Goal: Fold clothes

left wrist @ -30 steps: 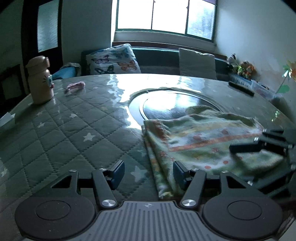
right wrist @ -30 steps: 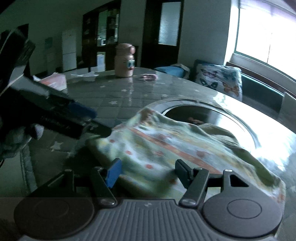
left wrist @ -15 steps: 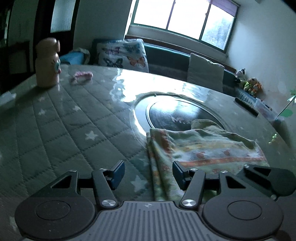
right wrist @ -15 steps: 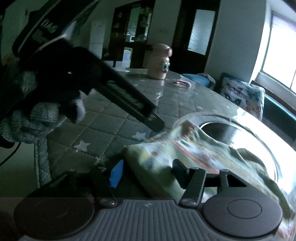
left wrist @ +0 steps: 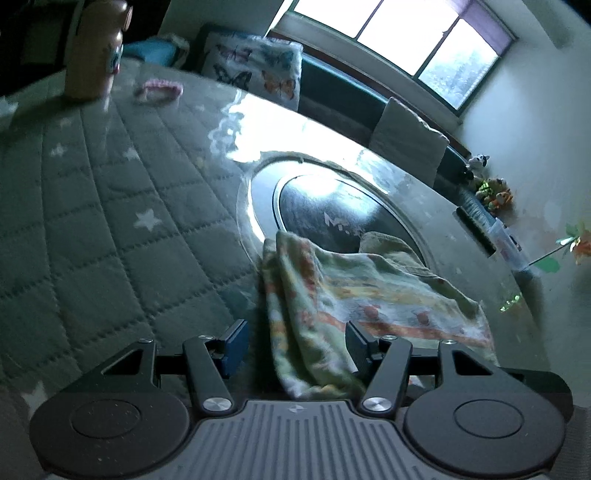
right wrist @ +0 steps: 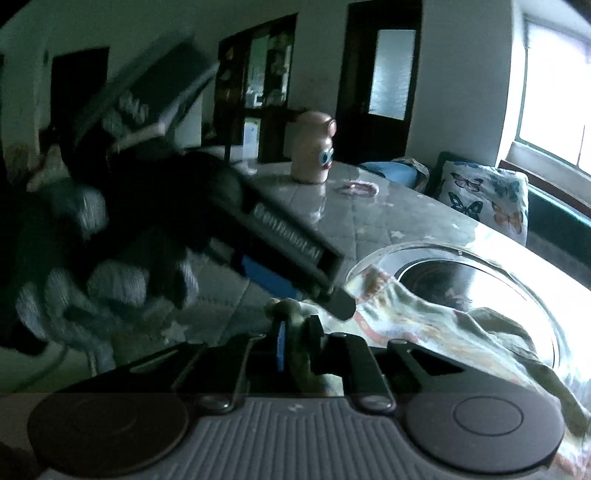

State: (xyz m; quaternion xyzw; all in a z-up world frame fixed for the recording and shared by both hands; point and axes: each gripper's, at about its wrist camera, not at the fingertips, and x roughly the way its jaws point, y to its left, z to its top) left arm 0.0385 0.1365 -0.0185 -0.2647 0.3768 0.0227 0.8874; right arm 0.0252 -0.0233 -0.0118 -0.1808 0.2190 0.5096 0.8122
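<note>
nearest the lens, right wrist view: right gripper (right wrist: 295, 334) has just been closing and its jaws are now pinched together on a bunched corner of the patterned garment (right wrist: 424, 321); a knob of green cloth pokes up just above the pads. left gripper (right wrist: 341, 302) crosses that view from the left, its finger tip just beside the pinched corner, body blurred. a hand in a grey knit glove (right wrist: 88, 280) grips its handle, left of the garment.

left wrist view: left gripper (left wrist: 293, 345) jaws stand apart. the garment's folded edge (left wrist: 295, 332) runs between the fingers, but the pads do not press on it; cloth lies close to the right finger (left wrist: 356, 341), and the blue-padded left finger (left wrist: 234, 343) stands clear of it over the table cover.

garment is a pale green piece with orange bands and small prints, lying partly folded on the round table (left wrist: 110, 221). its near part sits on the quilted star-print cover, its far edge overlaps the rim of the glass turntable (left wrist: 332, 195) at table centre.

beyond the garment, far left on the table: a pink bottle with cartoon eyes (right wrist: 314, 151), upright, and a small pink band (left wrist: 159, 88) just beside it.

past the table: a bench with a butterfly-print cushion (left wrist: 255, 70) and a plain grey cushion (left wrist: 410, 140), then the bright window (left wrist: 399, 33). soft toys (left wrist: 493, 188) sit at the bench's right end.
</note>
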